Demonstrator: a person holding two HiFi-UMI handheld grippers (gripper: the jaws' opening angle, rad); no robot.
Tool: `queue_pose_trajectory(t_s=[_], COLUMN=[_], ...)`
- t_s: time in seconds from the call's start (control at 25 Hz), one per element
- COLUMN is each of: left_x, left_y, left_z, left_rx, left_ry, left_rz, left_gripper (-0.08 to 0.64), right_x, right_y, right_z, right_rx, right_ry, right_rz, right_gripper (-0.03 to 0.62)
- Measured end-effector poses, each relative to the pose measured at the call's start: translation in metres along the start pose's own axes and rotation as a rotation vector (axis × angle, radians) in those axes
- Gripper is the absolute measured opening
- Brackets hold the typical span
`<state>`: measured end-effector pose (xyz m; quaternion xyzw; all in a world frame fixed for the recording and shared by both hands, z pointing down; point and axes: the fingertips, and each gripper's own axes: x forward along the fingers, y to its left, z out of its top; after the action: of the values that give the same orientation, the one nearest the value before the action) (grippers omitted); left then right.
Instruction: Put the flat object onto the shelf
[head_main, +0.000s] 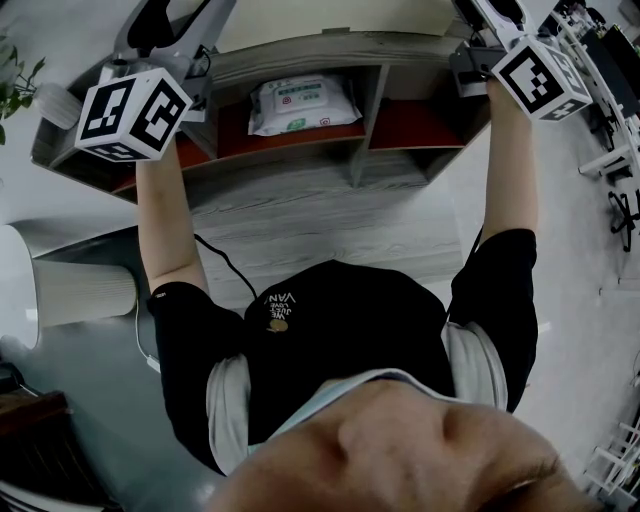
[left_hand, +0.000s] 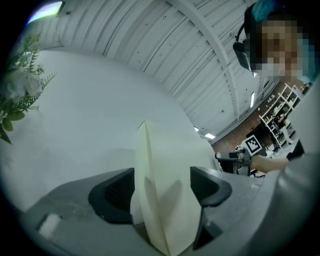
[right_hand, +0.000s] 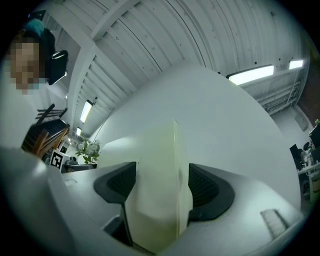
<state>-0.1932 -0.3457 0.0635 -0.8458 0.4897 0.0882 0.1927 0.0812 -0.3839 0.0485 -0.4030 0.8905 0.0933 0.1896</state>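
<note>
The flat object (head_main: 330, 22) is a cream panel at the very top of the head view, above the top board of the grey wooden shelf (head_main: 300, 175). My left gripper (head_main: 170, 20) is at its left end and my right gripper (head_main: 490, 15) at its right end, both raised at arm's length. In the left gripper view the cream panel (left_hand: 167, 190) stands edge-on between the wide jaws of the left gripper (left_hand: 162, 187). In the right gripper view the panel (right_hand: 157, 190) likewise fills the gap of the right gripper (right_hand: 162, 187). Both grippers are open around it.
A pack of wet wipes (head_main: 305, 105) lies in the shelf's middle compartment; the compartments beside it show red-brown floors. A white ribbed cylinder (head_main: 80, 290) stands at the left, a black cable (head_main: 225, 265) runs down the shelf front, and a green plant (head_main: 15, 80) sits at the far left.
</note>
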Motion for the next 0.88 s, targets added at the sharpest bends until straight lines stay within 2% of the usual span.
queue_pose_trajectory(t_s=[0.32, 0.44, 0.52, 0.8, 0.88], left_x=[-0.012, -0.019, -0.023, -0.040, -0.044], left_y=[-0.003, -0.006, -0.009, -0.017, -0.020], left_z=[0.005, 0.008, 0.009, 0.016, 0.016], left_rx=[-0.010, -0.001, 0.001, 0.010, 0.005], left_ry=[-0.018, -0.022, -0.021, -0.047, -0.050], left_rz=[-0.004, 0.003, 0.004, 0.018, 0.018], left_gripper=[0.345, 0.343, 0.298, 0.158, 0.127], right_x=[-0.013, -0.019, -0.024, -0.040, -0.045], right_y=[0.006, 0.012, 0.017, 0.034, 0.038], right_z=[0.008, 0.015, 0.018, 0.022, 0.022], right_rx=[0.014, -0.011, -0.038, -0.066, -0.071], right_ry=[-0.038, -0.055, -0.060, -0.064, -0.065], right_rz=[0.000, -0.005, -0.008, -0.005, -0.008], right_gripper=[0.318, 0.308, 0.236, 0.179, 0.136])
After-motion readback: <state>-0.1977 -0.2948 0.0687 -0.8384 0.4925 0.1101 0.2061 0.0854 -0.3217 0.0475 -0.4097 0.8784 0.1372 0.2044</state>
